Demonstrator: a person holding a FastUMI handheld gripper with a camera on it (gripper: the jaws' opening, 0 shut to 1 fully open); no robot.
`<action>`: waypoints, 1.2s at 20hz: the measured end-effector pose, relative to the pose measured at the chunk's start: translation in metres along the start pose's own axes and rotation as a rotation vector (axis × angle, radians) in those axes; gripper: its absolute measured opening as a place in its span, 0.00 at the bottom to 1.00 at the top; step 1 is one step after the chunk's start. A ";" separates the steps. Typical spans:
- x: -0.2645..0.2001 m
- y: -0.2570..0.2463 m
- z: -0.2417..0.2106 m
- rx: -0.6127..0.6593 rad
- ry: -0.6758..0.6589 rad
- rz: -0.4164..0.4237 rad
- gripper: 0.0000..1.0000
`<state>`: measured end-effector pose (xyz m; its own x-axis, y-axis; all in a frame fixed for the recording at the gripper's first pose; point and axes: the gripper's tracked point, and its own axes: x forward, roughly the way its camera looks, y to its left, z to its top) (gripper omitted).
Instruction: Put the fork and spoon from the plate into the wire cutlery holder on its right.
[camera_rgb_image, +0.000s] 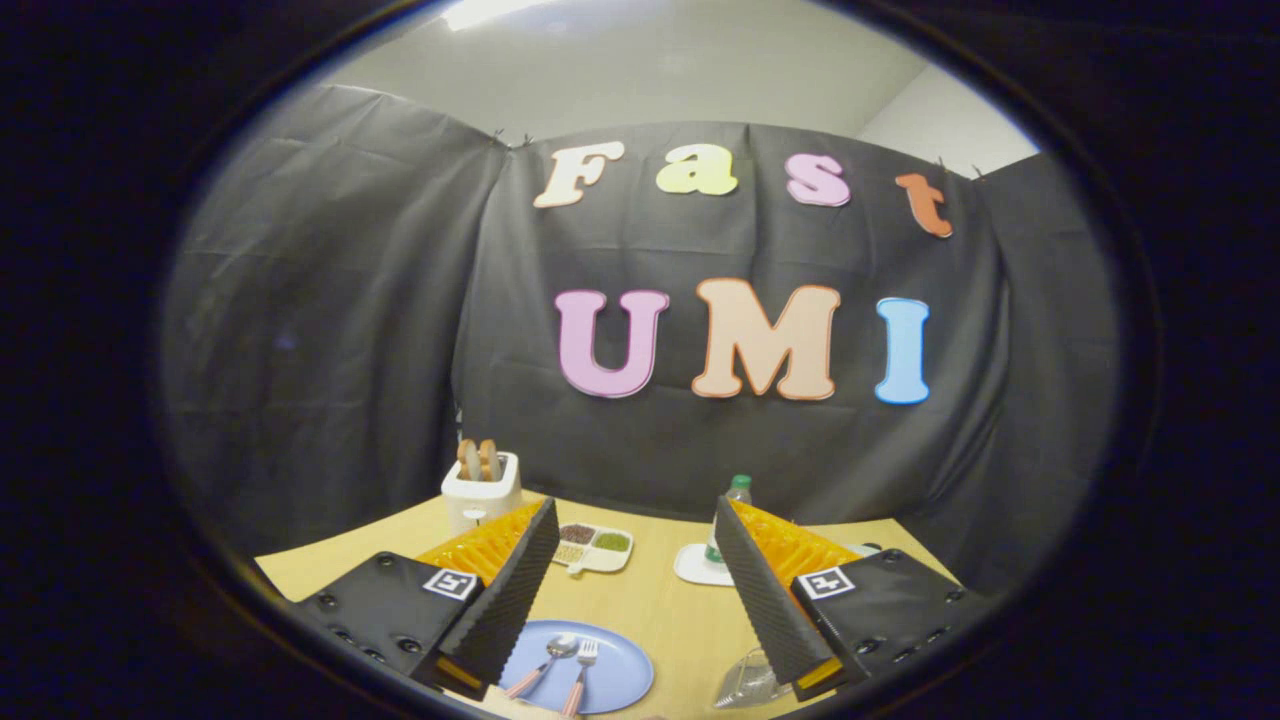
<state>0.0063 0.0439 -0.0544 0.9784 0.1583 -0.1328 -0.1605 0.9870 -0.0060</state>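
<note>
The fork (581, 677) and spoon (548, 663) lie side by side on the blue plate (620, 675), low between your fingers — your gripper (630, 570) is wide open, holding nothing. The wire holder (748, 682) sits right of the plate. Farther off stand a tray (597, 548), bottle (733, 510) and toaster (482, 490).

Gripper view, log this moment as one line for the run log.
gripper: open, holding nothing | fork and spoon: on blue plate | wire holder: right of plate | stage: not yet picked
</note>
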 end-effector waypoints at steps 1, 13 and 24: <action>0.003 0.005 -0.010 -0.001 0.032 0.020 0.99; 0.019 0.027 -0.130 -0.021 0.358 0.125 1.00; 0.008 0.035 -0.242 -0.081 0.654 0.159 1.00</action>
<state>-0.0227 0.0729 -0.2960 0.6660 0.2270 -0.7106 -0.3302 0.9439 -0.0080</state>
